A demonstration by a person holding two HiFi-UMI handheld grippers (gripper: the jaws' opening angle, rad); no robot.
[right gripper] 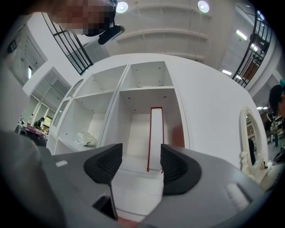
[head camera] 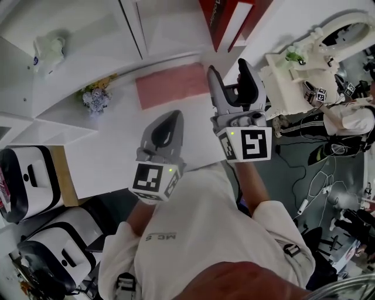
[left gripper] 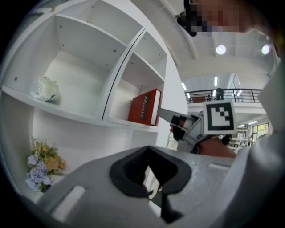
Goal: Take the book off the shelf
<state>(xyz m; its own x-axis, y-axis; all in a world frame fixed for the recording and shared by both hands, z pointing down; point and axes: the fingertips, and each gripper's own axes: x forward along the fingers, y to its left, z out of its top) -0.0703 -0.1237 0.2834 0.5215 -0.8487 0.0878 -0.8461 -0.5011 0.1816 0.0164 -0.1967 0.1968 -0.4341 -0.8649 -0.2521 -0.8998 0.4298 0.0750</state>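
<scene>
A red book [right gripper: 156,138] stands upright in the right-hand compartment of the white shelf [right gripper: 147,89]; the right gripper view shows it edge-on. My right gripper [right gripper: 140,164] is open and points straight at it, a short way in front, with nothing between its pads [right gripper: 178,167]. From the head view the book [head camera: 225,17] sits at the top, just beyond my right gripper [head camera: 229,70]. My left gripper [head camera: 167,123] hangs lower and to the left, shut and empty. In the left gripper view my left gripper [left gripper: 149,178] points towards the book [left gripper: 144,107] and my right gripper [left gripper: 171,122].
A small white ornament [left gripper: 46,89] lies in the left compartment, and a bunch of flowers [left gripper: 42,164] stands on the ledge below. A white ornate mirror stand [head camera: 310,58] stands right of the shelf. White-and-black headsets [head camera: 29,181] sit at lower left. A person [head camera: 345,123] is at the far right.
</scene>
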